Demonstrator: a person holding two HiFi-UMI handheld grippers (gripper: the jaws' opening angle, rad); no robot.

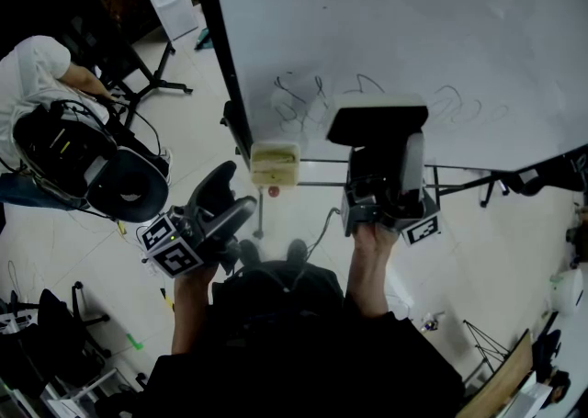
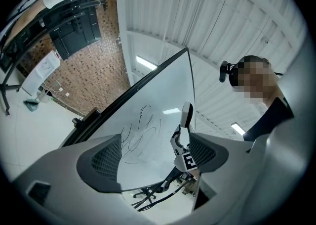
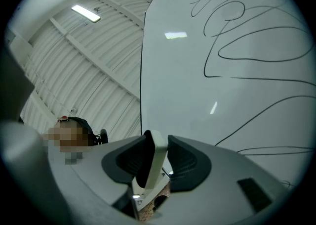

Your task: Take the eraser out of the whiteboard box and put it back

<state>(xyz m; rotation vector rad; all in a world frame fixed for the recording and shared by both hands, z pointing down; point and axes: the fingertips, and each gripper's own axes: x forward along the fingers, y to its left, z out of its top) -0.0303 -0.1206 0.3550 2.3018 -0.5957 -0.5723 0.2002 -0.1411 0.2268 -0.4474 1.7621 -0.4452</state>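
Scribbled whiteboard [image 1: 386,21] fills the far side, with the whiteboard box [image 1: 275,164] hanging at its near edge. Right gripper [image 1: 386,168] is clamped on the eraser [image 1: 377,122], held up by the board's lower part, just right of the box and outside it. Left gripper [image 2: 155,157] hovers nearer, jaws wide apart and empty.

Overhead plus upward views, common whiteboard [image 1: 386,30]
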